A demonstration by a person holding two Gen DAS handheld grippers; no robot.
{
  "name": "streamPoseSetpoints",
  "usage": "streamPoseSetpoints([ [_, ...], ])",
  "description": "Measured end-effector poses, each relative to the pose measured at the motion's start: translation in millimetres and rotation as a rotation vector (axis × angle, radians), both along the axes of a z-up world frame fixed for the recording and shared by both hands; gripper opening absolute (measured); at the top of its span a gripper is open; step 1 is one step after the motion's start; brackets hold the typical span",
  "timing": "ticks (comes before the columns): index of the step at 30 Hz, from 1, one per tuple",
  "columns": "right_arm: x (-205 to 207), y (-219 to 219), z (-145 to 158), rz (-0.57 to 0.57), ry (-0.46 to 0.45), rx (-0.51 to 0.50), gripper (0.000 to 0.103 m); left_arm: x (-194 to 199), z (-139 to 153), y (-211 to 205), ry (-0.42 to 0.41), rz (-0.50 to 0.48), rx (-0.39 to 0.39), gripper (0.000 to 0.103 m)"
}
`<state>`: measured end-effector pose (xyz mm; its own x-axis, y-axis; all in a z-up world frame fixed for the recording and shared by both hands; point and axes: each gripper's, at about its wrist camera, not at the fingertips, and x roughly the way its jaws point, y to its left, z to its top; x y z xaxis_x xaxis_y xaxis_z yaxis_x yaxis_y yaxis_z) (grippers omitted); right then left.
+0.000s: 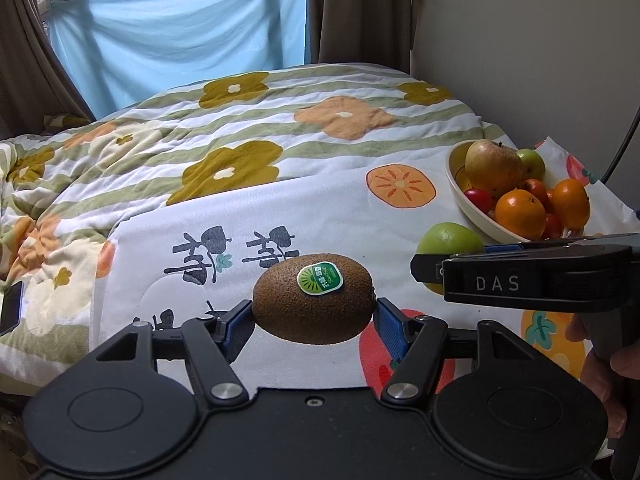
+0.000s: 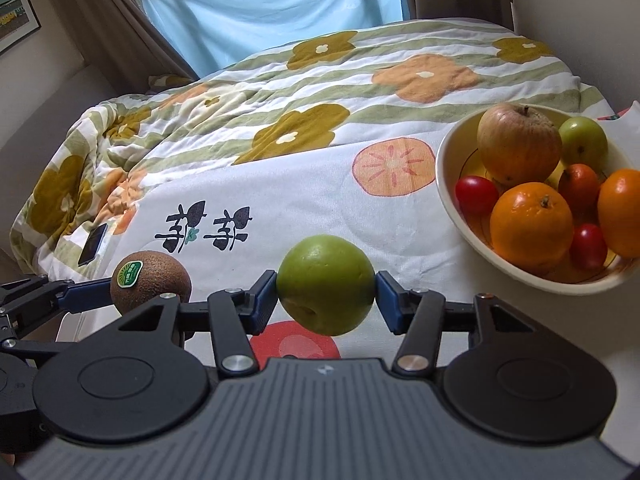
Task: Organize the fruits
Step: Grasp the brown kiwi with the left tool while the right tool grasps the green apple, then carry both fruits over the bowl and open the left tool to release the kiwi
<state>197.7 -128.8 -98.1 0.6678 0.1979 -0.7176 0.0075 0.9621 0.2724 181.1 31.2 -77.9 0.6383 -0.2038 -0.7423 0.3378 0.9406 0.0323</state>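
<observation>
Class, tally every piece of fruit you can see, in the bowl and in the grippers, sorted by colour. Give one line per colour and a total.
Orange: 2, both in the bowl, e.g.
Red: 3, e.g.
Green: 2, small one in bowl, large green fruit in right gripper
Brown or russet: 2, apple, kiwi in left gripper
Total: 9

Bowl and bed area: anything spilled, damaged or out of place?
Nothing spilled. The big apple in the bowl has wrinkled, dull skin, so it looks past its best. A phone lies on the quilt at left, away from the fruit.
</observation>
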Motion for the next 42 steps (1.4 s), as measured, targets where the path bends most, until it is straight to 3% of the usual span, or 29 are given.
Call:
streamPoseSetpoints([
  [21, -39.8, -131.8, 63.0, -0.030, -0.062, -0.060, 0.068, -29.1, 55.5, -114.1, -0.068, -0.019, -0.054, 0.069],
  [31, -31.5, -194.2, 66.3, -0.036, -0.068, -0.074, 0.068, -14.0, 57.9, -177.5, -0.073, -0.026, -0.062, 0.069],
  [42, -2.6, -242.8, 54.2, -0.009, -0.061, -0.078, 0.068, 22.3, 37.2, -230.3, -0.041, -0.005, -0.057, 0.069],
])
